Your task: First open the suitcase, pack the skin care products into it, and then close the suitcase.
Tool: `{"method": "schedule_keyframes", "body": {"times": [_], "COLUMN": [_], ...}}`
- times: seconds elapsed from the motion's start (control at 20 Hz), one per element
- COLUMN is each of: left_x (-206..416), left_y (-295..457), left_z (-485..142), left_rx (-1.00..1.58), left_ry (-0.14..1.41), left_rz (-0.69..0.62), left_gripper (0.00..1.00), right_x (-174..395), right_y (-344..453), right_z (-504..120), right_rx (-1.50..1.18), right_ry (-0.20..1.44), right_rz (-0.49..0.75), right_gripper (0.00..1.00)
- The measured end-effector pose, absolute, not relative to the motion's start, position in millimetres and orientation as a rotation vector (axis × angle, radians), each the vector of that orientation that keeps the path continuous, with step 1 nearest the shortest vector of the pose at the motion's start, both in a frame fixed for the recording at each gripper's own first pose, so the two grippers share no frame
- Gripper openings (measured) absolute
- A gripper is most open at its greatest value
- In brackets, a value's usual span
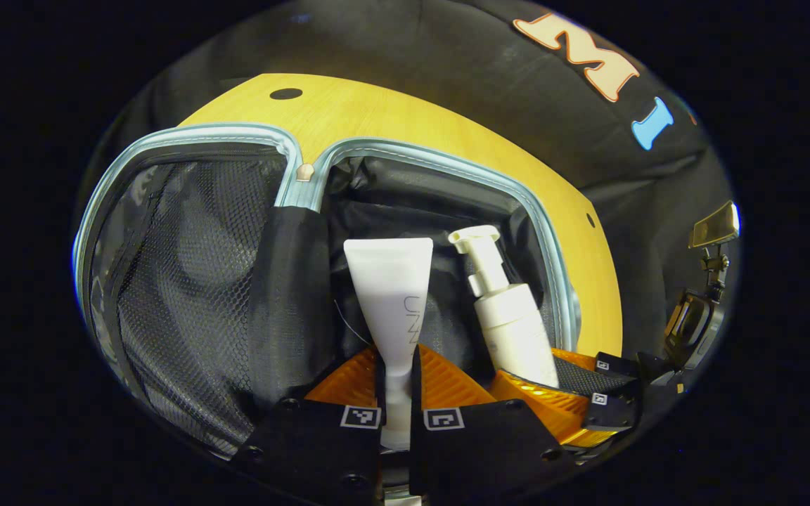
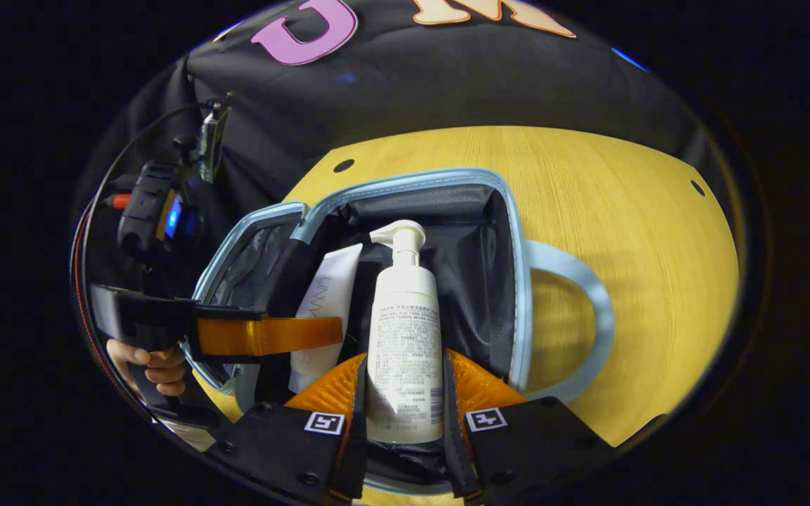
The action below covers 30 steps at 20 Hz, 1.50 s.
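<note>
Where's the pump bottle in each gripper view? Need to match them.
Left gripper view: the pump bottle is right of centre, held by the right hand-held gripper, beside the white tube.
Right gripper view: pump bottle dead centre, between that gripper's own orange fingers.
Shared landmark: the light blue zipper rim of the open suitcase, on the wooden table.

Pale blue trim is seen on the black-lined suitcase (image 2: 517,281) — white tube (image 1: 391,295), white pump bottle (image 2: 405,337), orange ribbed fingers (image 1: 447,383).
</note>
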<state>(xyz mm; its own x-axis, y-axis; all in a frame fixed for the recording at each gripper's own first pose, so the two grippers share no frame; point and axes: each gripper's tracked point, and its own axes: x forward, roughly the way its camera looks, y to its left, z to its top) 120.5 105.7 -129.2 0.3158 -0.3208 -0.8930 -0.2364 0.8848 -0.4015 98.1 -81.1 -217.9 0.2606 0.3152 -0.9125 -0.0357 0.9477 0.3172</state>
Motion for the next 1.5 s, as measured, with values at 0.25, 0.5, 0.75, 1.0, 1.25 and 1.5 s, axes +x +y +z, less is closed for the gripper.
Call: {"method": "schedule_keyframes", "body": {"times": [0.25,0.5,0.75,1.0,1.25,1.5], "left_x": [117.9,119.0,113.7,113.4,111.0,88.2], "left_y": [105.4,97.4,95.5,112.5,153.1,255.9], "left_z": [-132.3,-123.3,-100.8,-57.9,7.6,51.4], "left_rx": [-0.488,-0.492,-0.472,-0.411,-0.484,-0.578], "left_ry": [1.301,1.278,1.242,1.133,0.966,0.810], "left_rz": [-0.043,-0.066,-0.076,-0.085,-0.076,0.019], "left_gripper": [0.09,0.29,0.61,0.97,0.96,0.96], "right_x": [97.6,108.8,120.2,132.9,120.1,91.1], "right_y": [-80.5,-80.8,-103.1,-121.3,-131.7,-142.2], "right_z": [-220.3,-203.9,-168.8,-124.3,-67.2,-32.6], "right_rx": [0.208,0.233,0.224,0.153,0.171,0.214], "right_ry": [1.282,1.264,1.175,0.969,0.805,0.710], "right_rz": [0.249,0.285,0.298,0.323,0.370,0.438], "right_gripper": [0.49,0.61,0.92,0.99,0.96,0.99]}}
